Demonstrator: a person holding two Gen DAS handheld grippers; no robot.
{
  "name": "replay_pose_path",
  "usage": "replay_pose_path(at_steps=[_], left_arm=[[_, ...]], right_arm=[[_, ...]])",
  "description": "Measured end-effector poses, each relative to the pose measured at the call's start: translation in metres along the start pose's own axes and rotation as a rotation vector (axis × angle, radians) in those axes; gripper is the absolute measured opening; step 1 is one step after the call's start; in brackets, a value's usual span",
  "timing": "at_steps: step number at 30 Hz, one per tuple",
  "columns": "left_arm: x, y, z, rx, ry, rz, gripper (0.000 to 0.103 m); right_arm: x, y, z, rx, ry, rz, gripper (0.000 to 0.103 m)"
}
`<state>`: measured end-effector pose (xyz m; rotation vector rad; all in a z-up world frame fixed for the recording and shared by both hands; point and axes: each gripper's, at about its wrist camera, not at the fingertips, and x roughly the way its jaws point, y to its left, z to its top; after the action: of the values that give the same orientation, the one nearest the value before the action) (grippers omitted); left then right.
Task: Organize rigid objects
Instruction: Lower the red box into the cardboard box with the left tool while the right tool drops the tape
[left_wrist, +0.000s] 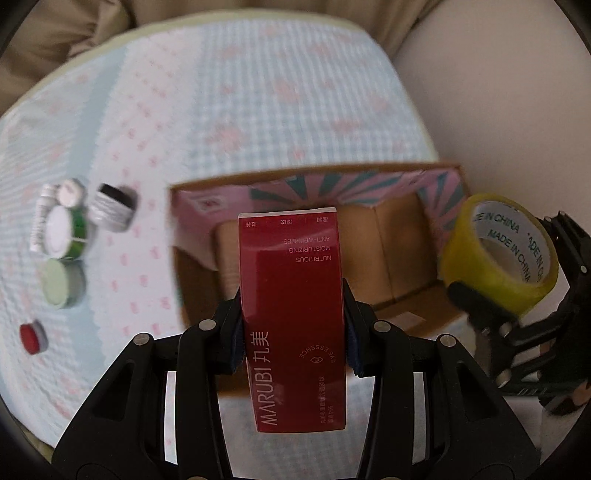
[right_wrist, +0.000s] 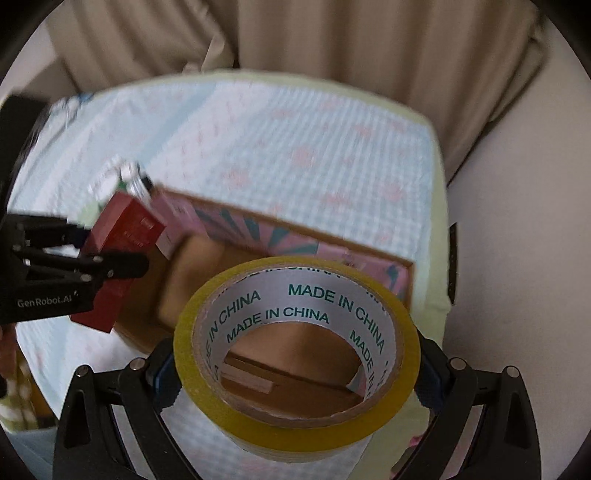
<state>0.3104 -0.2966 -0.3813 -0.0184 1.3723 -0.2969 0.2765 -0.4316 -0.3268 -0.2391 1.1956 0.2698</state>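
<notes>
Item one: your left claw (left_wrist: 293, 325) is clenched on a tall red cardboard carton printed "MARUBI" (left_wrist: 291, 295), blue pads pressed to its two long sides. The carton hangs above the near-left part of the open cardboard box with a pink and teal patterned lining (left_wrist: 369, 188).

Item two: your right claw (right_wrist: 295, 373) grips a roll of yellow-brown packing tape with "MADE IN CHINA" on its white core (right_wrist: 295, 413), squeezed across its width. The roll hangs over the box's near edge, and the brown box floor shows through its core.

Item three: the box rests on a counter under a light blue checked cloth with pink motifs (left_wrist: 229, 103).

Item four, loose on the cloth to the left of the box, well apart from both claws:
- a silver-walled jar with a dark top (left_wrist: 112, 206)
- a green-banded jar with a white lid (left_wrist: 64, 230), a small white cap (left_wrist: 70, 192) just beside it
- a pale green round tin (left_wrist: 61, 282)
- a small red cap (left_wrist: 33, 338)

Motion blur softens the details of these pieces.
</notes>
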Motion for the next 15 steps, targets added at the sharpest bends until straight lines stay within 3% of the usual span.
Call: replay_pose_path(at_steps=[8,15], left_arm=[[0.077,-0.010,0.013,0.037,0.145,0.017,0.038],[0.085,-0.021,0.021,0.088,0.128,0.069,0.039]], right_arm=[[0.080,-0.001,-0.012,-0.114,0.088,0.041,0.098],[0.090,0.000,-0.012,-0.204,0.068,0.063,0.098]])
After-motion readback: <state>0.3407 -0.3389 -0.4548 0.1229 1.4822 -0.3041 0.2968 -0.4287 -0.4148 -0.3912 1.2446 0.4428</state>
